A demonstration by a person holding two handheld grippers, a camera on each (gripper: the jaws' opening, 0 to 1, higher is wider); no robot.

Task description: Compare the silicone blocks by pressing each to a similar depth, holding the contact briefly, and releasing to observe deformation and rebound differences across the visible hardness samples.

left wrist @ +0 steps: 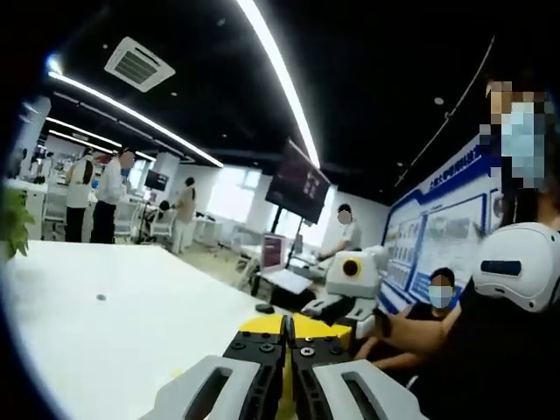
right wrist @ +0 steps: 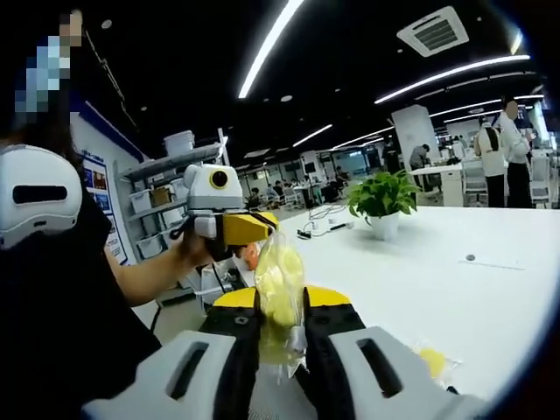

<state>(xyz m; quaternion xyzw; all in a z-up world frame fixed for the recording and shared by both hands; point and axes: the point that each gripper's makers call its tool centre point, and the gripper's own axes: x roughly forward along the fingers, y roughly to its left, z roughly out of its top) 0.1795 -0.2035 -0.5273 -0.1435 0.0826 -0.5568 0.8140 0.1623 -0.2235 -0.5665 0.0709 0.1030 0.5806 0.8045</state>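
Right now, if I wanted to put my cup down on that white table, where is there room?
Most of the table is bare: the wide stretch between the potted plant and the near edge. A small dark dot sits there. It is crowded near the right claw, which grips a yellow bag.

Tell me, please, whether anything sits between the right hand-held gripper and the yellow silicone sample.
Yes: a clear plastic bag wraps the yellow sample, so its film lies between the jaws of the right hand-held gripper and the silicone.
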